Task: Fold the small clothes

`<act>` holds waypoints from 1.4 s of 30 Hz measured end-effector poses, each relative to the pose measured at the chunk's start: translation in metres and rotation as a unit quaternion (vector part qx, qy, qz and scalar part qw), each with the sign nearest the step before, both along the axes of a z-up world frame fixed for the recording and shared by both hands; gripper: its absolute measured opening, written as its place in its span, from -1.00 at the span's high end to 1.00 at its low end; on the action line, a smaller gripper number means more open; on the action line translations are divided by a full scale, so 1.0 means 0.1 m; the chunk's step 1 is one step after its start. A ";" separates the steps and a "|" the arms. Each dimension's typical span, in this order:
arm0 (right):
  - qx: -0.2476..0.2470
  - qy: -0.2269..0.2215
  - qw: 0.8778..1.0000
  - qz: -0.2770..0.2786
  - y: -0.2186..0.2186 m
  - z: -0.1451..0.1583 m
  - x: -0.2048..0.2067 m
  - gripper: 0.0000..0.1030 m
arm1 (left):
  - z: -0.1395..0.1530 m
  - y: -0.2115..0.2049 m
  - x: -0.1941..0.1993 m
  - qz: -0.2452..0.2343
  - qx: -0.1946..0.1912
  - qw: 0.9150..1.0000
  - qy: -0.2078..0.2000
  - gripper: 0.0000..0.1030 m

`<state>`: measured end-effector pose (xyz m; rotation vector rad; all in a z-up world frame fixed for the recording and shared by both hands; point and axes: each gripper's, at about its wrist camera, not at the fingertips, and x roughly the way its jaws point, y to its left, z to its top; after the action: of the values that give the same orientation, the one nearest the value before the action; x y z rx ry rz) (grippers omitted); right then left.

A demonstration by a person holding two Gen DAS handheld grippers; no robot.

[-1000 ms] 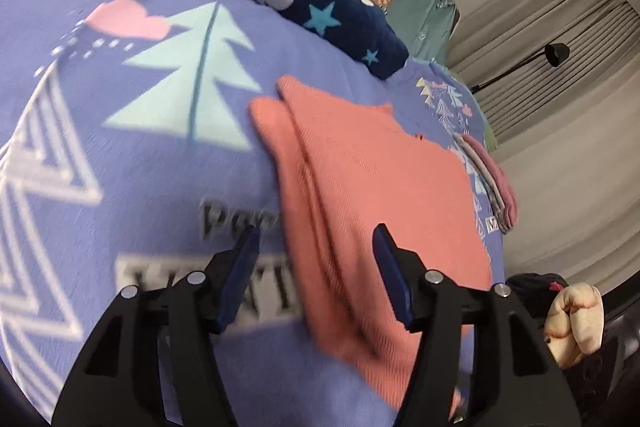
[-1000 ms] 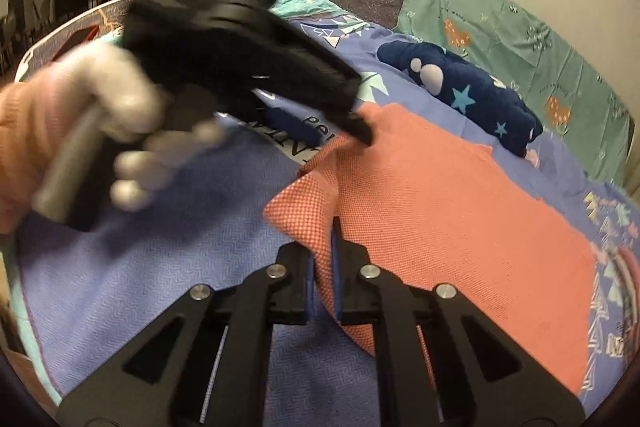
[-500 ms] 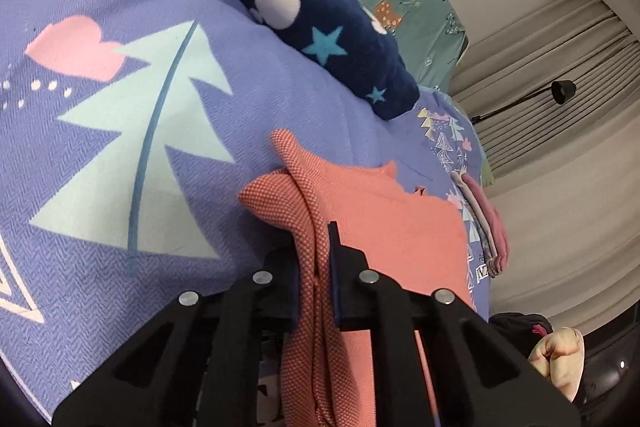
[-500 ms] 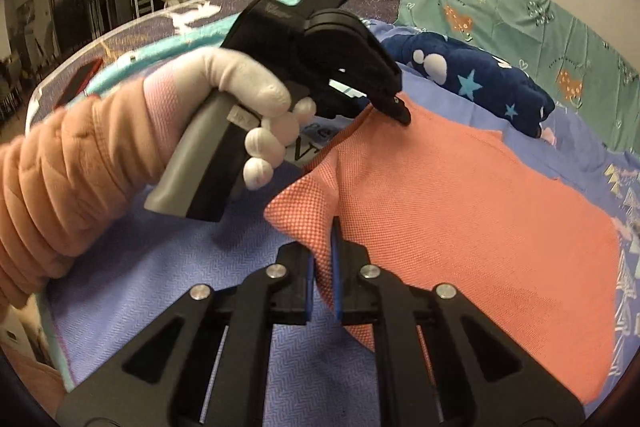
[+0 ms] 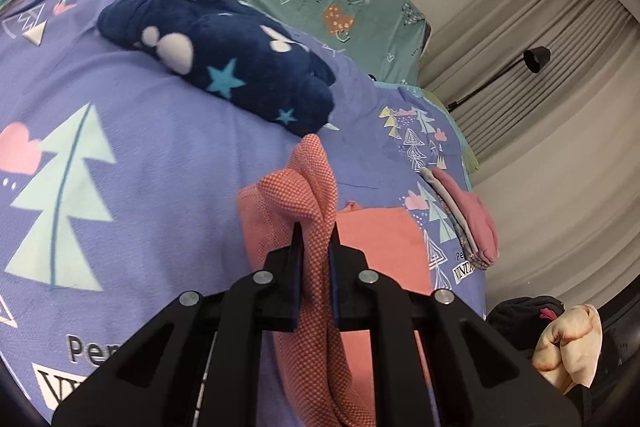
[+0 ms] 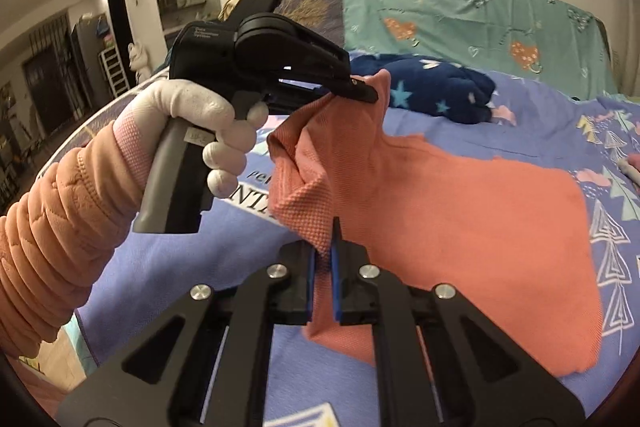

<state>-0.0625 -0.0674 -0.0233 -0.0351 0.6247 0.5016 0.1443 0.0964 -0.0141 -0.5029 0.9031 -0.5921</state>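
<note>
An orange knit garment (image 6: 460,219) lies spread on the purple patterned bedspread (image 5: 152,155). My left gripper (image 5: 315,231) is shut on a bunched edge of the garment (image 5: 316,183) and holds it lifted off the bed. It also shows in the right wrist view (image 6: 360,91), held by a white-gloved hand (image 6: 192,115). My right gripper (image 6: 325,231) is shut on the near corner of the same lifted edge. The rest of the garment still lies flat to the right.
A navy star-patterned fleece item (image 5: 224,67) lies behind the garment. A small stack of folded clothes (image 5: 468,215) sits at the bed's right edge. A teal sheet (image 6: 460,19) covers the back. A peach plush item (image 5: 568,347) lies past the bed edge.
My left gripper has closed on the garment's far edge and lifted it. Both grippers have risen, pulling that side of the garment up off the bedspread.
</note>
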 end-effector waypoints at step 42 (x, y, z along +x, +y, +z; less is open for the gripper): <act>0.144 0.081 0.973 -0.160 -2.34 -0.59 -0.20 0.88 | -0.16 -2.86 0.06 -0.096 0.153 0.983 -0.014 0.83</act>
<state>-0.0822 -0.3012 -0.0822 0.3808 0.6970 0.2784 0.1500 -0.1892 -0.0304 -0.1296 1.0014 -0.6202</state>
